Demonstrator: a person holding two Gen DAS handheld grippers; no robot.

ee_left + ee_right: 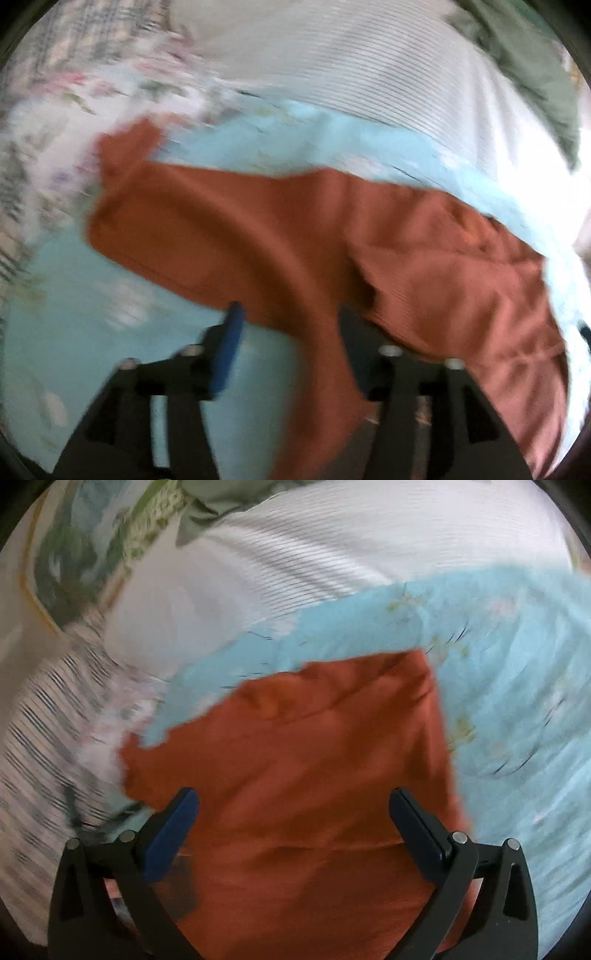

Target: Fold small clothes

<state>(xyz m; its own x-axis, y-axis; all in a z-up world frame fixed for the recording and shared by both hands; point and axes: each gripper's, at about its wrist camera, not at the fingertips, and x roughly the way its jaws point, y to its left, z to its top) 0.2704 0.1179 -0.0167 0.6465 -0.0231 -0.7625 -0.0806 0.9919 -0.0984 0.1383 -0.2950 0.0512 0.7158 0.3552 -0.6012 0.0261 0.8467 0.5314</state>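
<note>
A rust-orange small garment (295,229) lies spread on a light-blue patterned sheet (92,325). In the left wrist view my left gripper (291,314) is open just above the garment's near edge, and cloth runs down between its fingers. In the right wrist view the same garment (314,775) fills the middle. My right gripper (295,801) is open wide, with cloth between and under its fingers. Both views are blurred by motion.
A white ribbed cloth (369,59) (332,546) lies beyond the blue sheet (517,686). A green cloth (528,66) sits at the far right of the left wrist view. Floral bedding (55,122) and striped fabric (44,746) lie to the left.
</note>
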